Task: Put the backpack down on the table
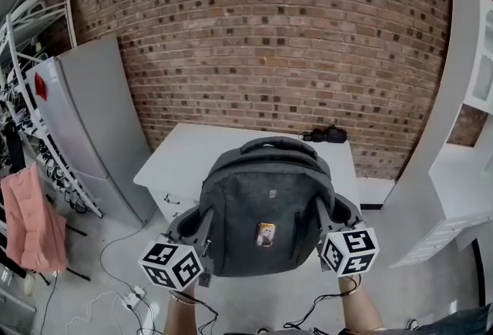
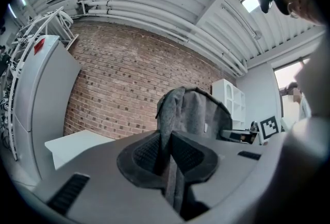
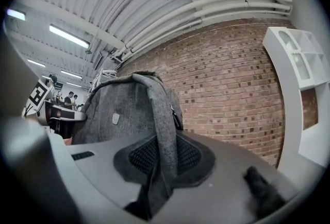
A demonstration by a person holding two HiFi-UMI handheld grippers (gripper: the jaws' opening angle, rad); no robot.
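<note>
A dark grey backpack [image 1: 266,206] hangs upright in the air in front of the white table [image 1: 192,149], its lower part over the floor. My left gripper [image 1: 194,227] is shut on the fabric of its left side, and my right gripper [image 1: 330,224] is shut on its right side. In the left gripper view the grey cloth of the backpack [image 2: 178,115] runs down between the two black pads [image 2: 147,155]. The right gripper view shows the same: a fold of the backpack [image 3: 154,109] is pinched between the mesh pads [image 3: 142,157].
A small black object [image 1: 325,135] lies at the table's far right corner. A grey cabinet [image 1: 96,125] stands left of the table, a white shelf unit [image 1: 462,118] at the right. Cables and a power strip [image 1: 131,299] lie on the floor. A brick wall is behind.
</note>
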